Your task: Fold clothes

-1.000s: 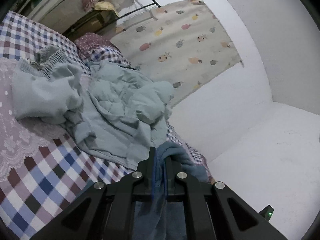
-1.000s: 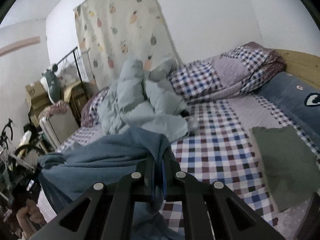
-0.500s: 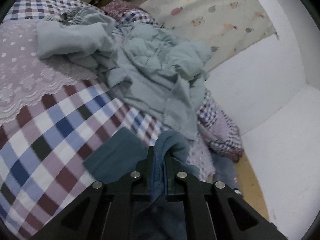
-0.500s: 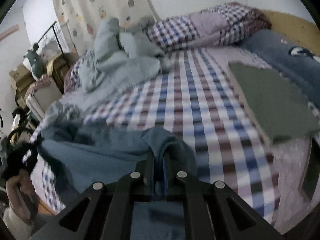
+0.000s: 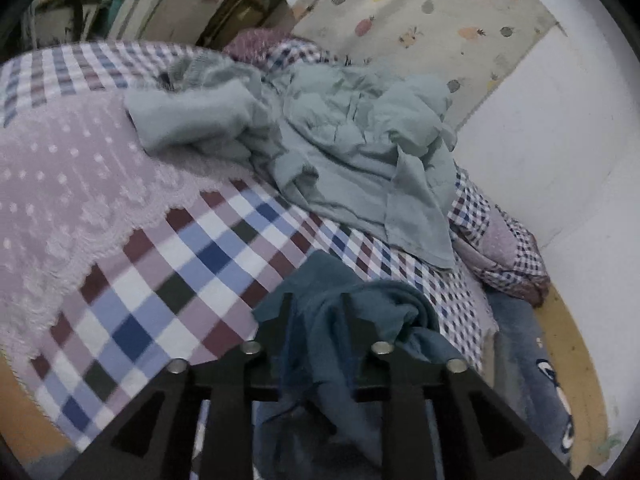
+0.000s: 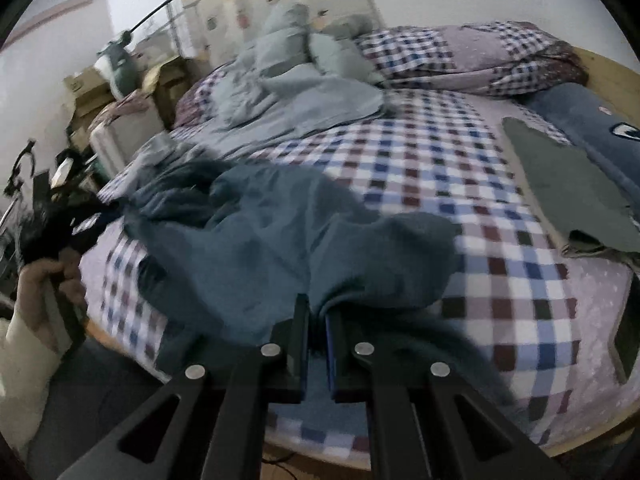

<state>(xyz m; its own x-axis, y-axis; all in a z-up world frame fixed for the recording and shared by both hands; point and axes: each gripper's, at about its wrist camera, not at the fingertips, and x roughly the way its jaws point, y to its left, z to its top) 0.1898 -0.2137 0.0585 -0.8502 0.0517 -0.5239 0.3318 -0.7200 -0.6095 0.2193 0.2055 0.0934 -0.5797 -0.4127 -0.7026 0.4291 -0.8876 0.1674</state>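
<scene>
Fingers (image 6: 301, 320) pinch teal garment (image 6: 280, 232) over checkered bed (image 6: 460, 168) (pineapple curtain (image 5: 440, 20) behind).

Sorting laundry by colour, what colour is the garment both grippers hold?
Dark teal-blue garment, clearest in the right wrist view.

The left gripper (image 5: 316, 308) has its jaws parted, the right gripper (image 6: 317, 312) pinched together.

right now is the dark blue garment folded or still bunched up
Bunched, not folded. In the right wrist view the dark blue garment lies rumpled across the checked bedsheet, one edge pinched in the right gripper.
</scene>
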